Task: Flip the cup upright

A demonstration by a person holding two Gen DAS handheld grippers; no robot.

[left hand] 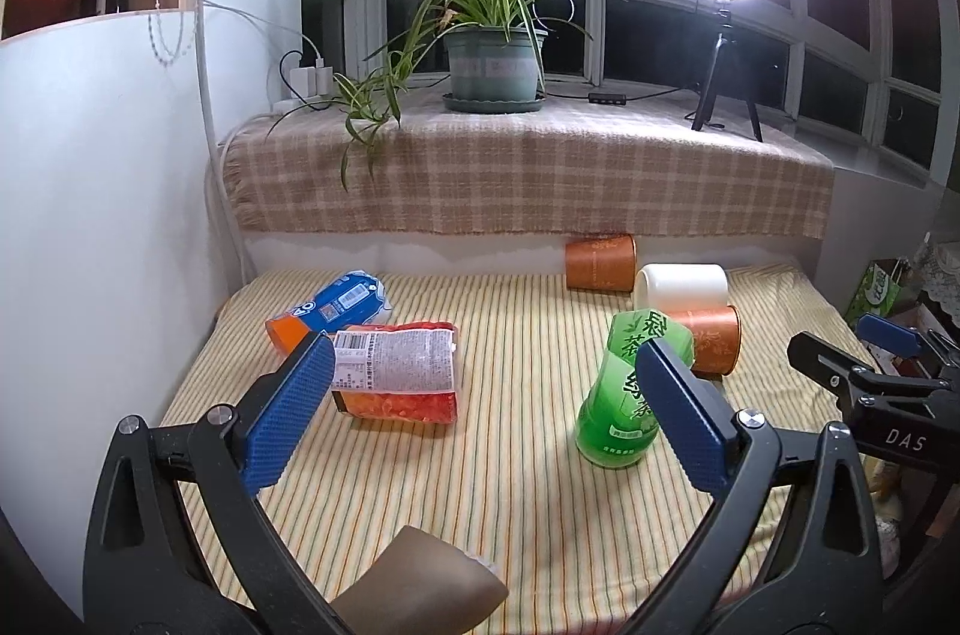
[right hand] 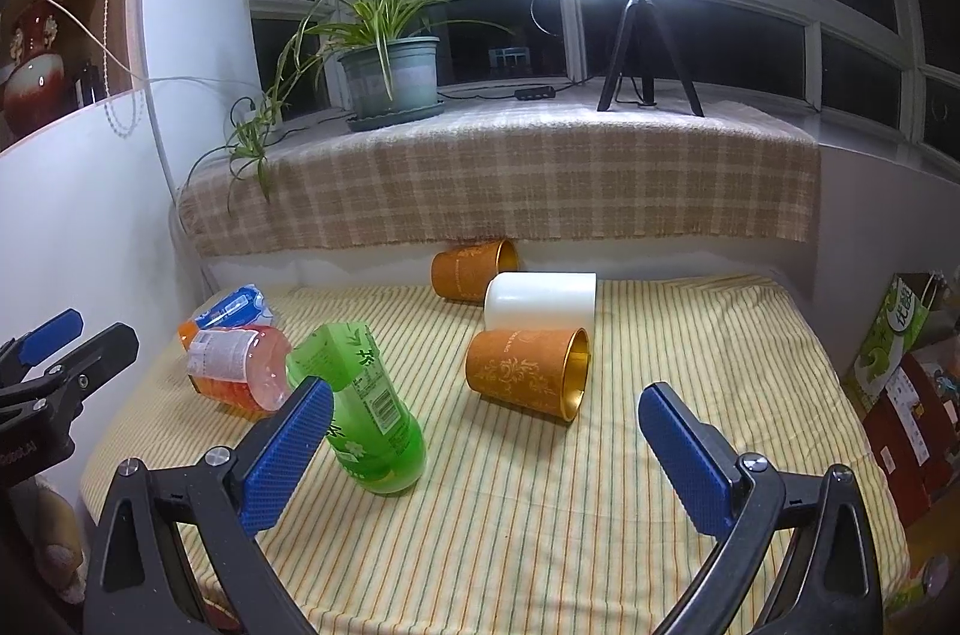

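Three cups lie on their sides on the striped cloth (right hand: 600, 515). A near orange cup (right hand: 528, 374) with a gold inside points its mouth right. A white cup (right hand: 540, 302) lies just behind it, touching it. A second orange cup (right hand: 474, 269) lies at the back by the wall. They also show in the left wrist view: near orange cup (left hand: 711, 338), white cup (left hand: 681, 287), far orange cup (left hand: 600, 263). My right gripper (right hand: 486, 425) is open and empty, in front of the near orange cup. My left gripper (left hand: 483, 389) is open and empty, further left.
A green tea bottle (right hand: 372, 425) lies left of the cups, by my right gripper's left finger. A red snack bag (left hand: 396, 374) and a blue-orange bottle (left hand: 336, 311) lie at the left. A checked ledge (right hand: 510, 173) holds a potted plant (right hand: 390, 77) and ring light tripod (right hand: 642, 53). Boxes (right hand: 900, 395) stand right.
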